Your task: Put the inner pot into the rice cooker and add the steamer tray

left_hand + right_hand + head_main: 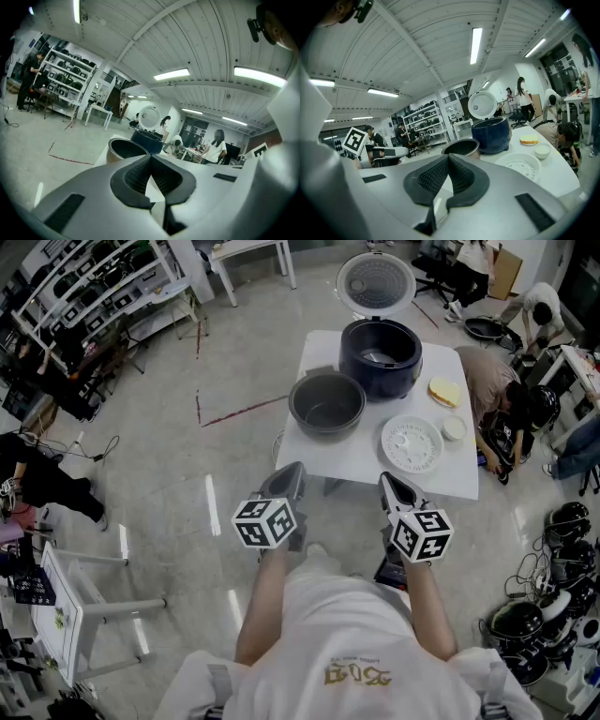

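Jaws are pressed together on nothing on both your left tool (289, 471) and right tool (392, 482), held short of the desk (356, 461). Inner pot (326, 404) waits just beside the lid-up rice cooker (380, 354), steamer tray (411, 443) nearby, seemingly so each loads in turn.

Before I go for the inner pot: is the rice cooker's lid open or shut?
Open. The lid stands raised behind the rice cooker, whose inside shows from above.
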Motion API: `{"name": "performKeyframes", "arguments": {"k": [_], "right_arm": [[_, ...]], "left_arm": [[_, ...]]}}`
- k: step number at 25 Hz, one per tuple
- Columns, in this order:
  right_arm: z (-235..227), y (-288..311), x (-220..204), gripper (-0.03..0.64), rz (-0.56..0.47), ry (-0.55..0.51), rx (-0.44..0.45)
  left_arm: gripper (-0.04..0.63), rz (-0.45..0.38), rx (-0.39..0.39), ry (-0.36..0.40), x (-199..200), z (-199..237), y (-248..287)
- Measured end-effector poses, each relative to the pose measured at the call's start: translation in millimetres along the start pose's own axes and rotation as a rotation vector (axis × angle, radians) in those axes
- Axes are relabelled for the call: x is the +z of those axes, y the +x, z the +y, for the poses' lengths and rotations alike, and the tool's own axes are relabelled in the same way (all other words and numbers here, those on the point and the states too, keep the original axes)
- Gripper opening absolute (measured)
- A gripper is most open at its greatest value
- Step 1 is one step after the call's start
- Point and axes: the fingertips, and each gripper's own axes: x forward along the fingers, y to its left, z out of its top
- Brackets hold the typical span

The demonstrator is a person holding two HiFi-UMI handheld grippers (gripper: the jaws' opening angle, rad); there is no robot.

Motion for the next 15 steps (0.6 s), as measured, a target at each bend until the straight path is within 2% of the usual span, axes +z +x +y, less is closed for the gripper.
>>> {"name": "performKeyframes", "arguments": {"k": [13, 14, 15], "right_arm": [[-4.0, -7.1, -4.8, 0.009, -0.005, 0.025, 0.000], [-3.1, -7.1, -4.6, 0.013, -0.006, 0.030, 0.007], [-2.4, -6.7, -5.3, 0.084, -0.001, 0.036, 0.018]], "left_arm": [[0.017, 0.001, -0.010, -0.021, -7.1, -1.6, -2.6], [0.037, -0.002, -0.009, -0.026, -6.5, -0.8, -2.4], [0.167, -0.006, -0.006, -0.029, -6.2, 0.3, -1.8]]}}
